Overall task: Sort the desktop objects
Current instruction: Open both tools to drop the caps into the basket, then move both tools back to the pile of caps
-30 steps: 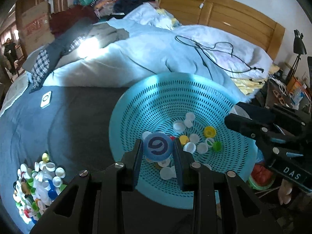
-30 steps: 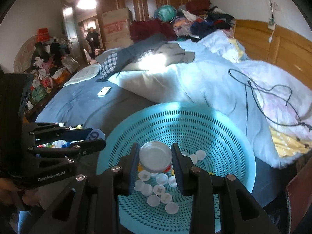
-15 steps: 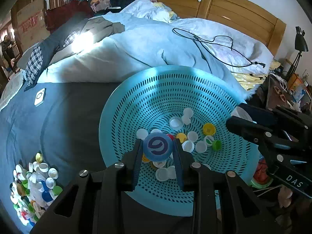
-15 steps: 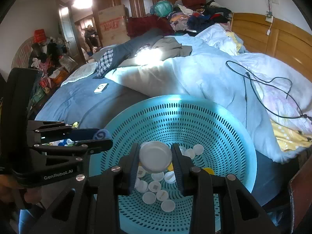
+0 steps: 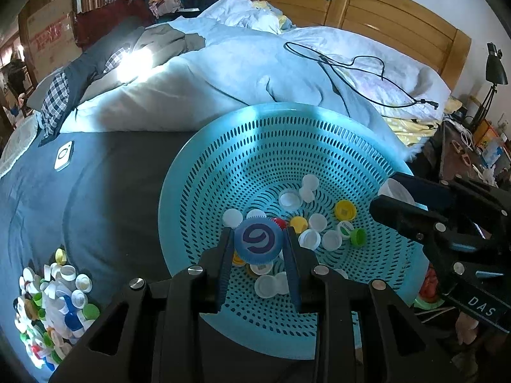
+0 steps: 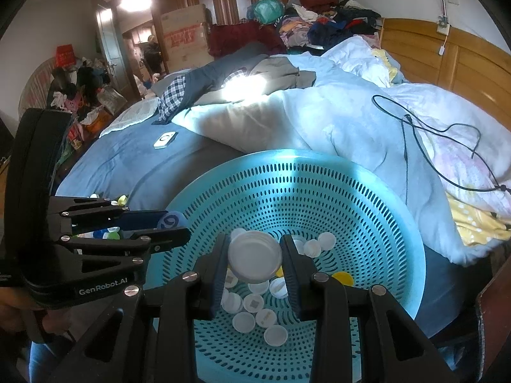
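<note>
A round turquoise perforated basket (image 5: 262,146) (image 6: 367,198) lies on the bed with several white, yellow, green and red bottle caps in its bottom. My left gripper (image 5: 258,239) is shut on a blue cap with a white swirl (image 5: 258,239) and hangs above the basket's near side; in the right wrist view that gripper (image 6: 171,228) shows at the left with the blue cap (image 6: 171,220). My right gripper (image 6: 255,258) is shut on a larger white lid (image 6: 255,258) over the basket's middle; it enters the left wrist view from the right, right gripper (image 5: 388,196).
A heap of mixed loose caps (image 5: 51,300) lies on the blue sheet left of the basket. A small white device (image 5: 64,155) rests farther back. Rumpled pale quilt (image 5: 223,76) with a black cable (image 5: 351,67) rises behind; wooden headboard (image 5: 383,9) beyond. A person stands in the far doorway (image 6: 153,54).
Both grippers keep their caps. The views have shifted slightly, so the basket sits a little lower and nearer; the holds look the same.
</note>
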Tool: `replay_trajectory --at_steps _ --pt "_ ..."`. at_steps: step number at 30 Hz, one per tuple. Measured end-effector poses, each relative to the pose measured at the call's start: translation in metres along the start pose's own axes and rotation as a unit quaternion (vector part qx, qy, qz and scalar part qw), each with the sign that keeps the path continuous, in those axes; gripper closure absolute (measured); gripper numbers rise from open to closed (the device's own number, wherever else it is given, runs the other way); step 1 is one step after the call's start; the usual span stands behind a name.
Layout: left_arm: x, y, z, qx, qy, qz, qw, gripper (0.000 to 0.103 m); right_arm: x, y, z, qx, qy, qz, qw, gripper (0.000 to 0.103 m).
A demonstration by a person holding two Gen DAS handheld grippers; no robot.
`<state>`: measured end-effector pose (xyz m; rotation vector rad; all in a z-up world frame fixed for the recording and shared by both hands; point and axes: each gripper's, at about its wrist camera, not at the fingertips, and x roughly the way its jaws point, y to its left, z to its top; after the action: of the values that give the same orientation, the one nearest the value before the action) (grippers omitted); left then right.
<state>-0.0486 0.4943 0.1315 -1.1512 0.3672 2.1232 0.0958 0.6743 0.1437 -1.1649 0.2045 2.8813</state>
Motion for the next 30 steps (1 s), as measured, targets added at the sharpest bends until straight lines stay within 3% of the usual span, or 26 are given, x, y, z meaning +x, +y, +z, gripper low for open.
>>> replay_trajectory --at_steps 2,5,9,13,15,18,21,23,26,30 --pt "-0.001 0.001 0.001 -0.004 -0.004 0.003 1.0000 0.076 -0.001 0.000 0.000 -0.001 -0.003 -0.005 1.000 0.066" --pt "-0.003 0.004 0.001 -0.003 -0.005 0.003 1.0000 0.071 -0.004 0.001 0.001 0.000 -0.009 -0.008 1.000 0.054" --pt "-0.008 0.008 -0.001 -0.009 -0.010 0.003 0.9999 0.067 -0.008 0.004 0.000 -0.004 -0.011 -0.009 1.000 0.051" --pt "-0.026 0.020 -0.012 -0.010 -0.033 0.005 0.9994 0.065 -0.015 0.015 0.000 -0.005 -0.024 -0.001 1.000 0.042" --pt "-0.045 0.037 -0.036 -0.011 -0.059 0.020 0.9980 0.059 -0.021 0.025 -0.003 -0.012 -0.031 0.007 0.999 0.038" --pt "-0.066 0.077 -0.086 -0.040 -0.088 0.056 0.9937 0.057 -0.021 0.041 -0.012 -0.023 -0.029 0.021 0.999 0.033" --pt "-0.081 0.127 -0.156 -0.094 -0.101 0.094 0.9860 0.057 -0.012 0.059 -0.026 -0.033 -0.012 0.039 0.999 0.033" --pt "-0.081 0.154 -0.200 -0.121 -0.088 0.125 0.9808 0.057 -0.003 0.072 -0.035 -0.035 0.001 0.053 0.998 0.033" --pt "-0.071 0.189 -0.252 -0.168 -0.049 0.141 0.9745 0.057 0.009 0.087 -0.047 -0.033 0.019 0.074 0.997 0.033" --pt "-0.056 0.201 -0.285 -0.196 -0.032 0.138 0.9702 0.057 0.021 0.105 -0.059 -0.045 0.037 0.083 0.995 0.033"
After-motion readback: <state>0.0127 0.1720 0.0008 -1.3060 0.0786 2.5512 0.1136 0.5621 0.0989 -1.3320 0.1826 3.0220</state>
